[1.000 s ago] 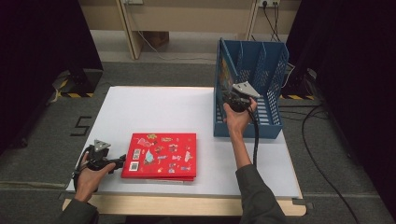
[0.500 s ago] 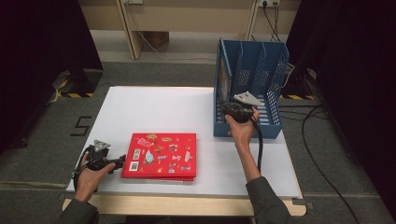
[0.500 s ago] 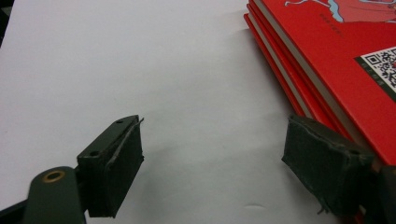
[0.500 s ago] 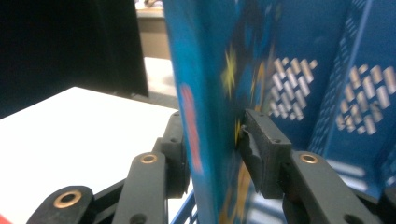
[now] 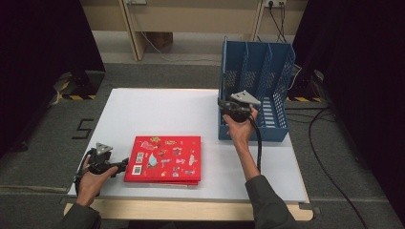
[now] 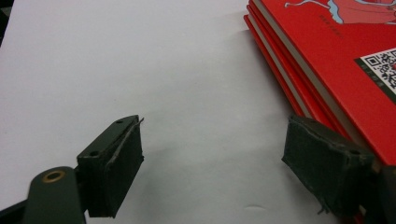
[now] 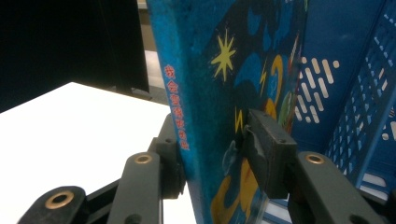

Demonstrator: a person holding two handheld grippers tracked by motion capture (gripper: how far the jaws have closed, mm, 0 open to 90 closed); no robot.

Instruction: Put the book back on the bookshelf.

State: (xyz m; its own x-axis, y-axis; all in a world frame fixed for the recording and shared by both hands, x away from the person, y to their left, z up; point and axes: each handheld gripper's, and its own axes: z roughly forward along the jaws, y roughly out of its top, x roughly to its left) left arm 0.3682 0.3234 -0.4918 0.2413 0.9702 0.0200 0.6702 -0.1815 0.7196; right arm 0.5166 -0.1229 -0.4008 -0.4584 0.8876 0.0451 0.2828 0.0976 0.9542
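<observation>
A stack of red books (image 5: 165, 160) lies flat near the table's front. My left gripper (image 5: 122, 167) rests on the table at the stack's left edge. In the left gripper view the left gripper (image 6: 212, 140) is open over bare table, with its right pad against the red books (image 6: 336, 60). My right gripper (image 5: 223, 103) is at the near left corner of the blue file rack (image 5: 277, 71). A blue picture book (image 7: 233, 70) stands upright between the right gripper's (image 7: 212, 135) jaws. These jaws have just been opening, and the pads sit close on either side of the book.
The white table (image 5: 157, 114) has free room across its back left and middle. The rack's perforated dividers (image 7: 345, 56) rise right behind the book. Cables run over the floor to the right of the table.
The right hand has drawn slightly back toward the near side of the rack. The left hand and the red books have not moved.
</observation>
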